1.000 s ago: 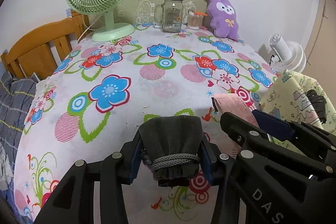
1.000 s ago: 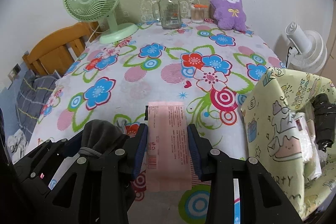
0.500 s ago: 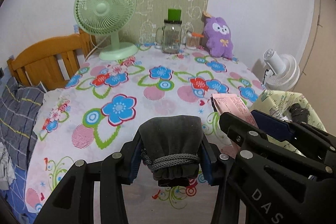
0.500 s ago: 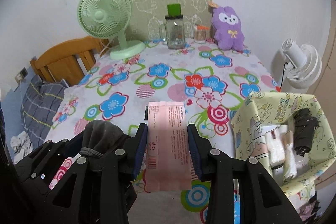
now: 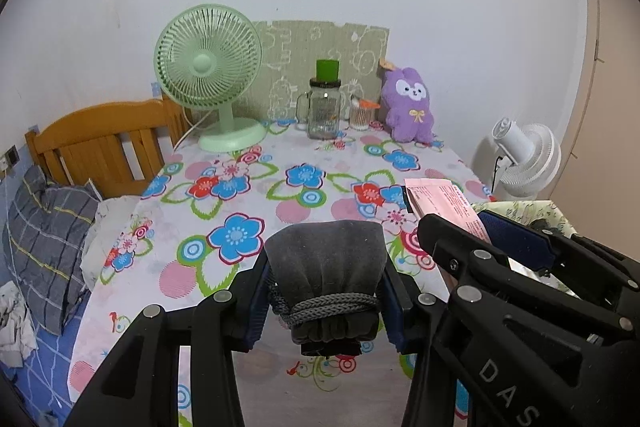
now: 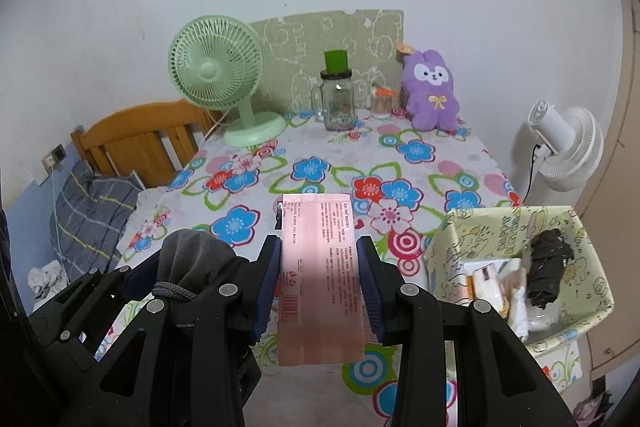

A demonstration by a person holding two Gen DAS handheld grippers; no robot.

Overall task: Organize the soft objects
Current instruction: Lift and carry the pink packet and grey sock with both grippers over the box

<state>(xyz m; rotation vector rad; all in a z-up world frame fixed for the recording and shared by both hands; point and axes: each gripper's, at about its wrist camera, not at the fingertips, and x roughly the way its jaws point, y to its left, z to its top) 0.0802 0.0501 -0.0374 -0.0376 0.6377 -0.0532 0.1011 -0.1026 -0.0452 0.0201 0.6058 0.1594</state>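
Since the earlier frames both grippers have drawn up and back from the flower-printed tablecloth (image 6: 304, 147), bringing the pale green patterned fabric bin (image 6: 592, 255) at 4 o'clock fully into the right view. The left gripper (image 5: 324, 291) is clamped on a soft grey velvety drawstring pouch (image 5: 324, 263) cinched by a braided cord, and the right gripper (image 6: 318, 291) is closed on a flat, smooth pink plastic packet (image 6: 318, 267); both items hang clear above the near table edge. Judged risk: the slick, limp packet may slide from the pads, or either piece may catch the bin's floppy rim and fall outside, since the grippers sit nearly touching.
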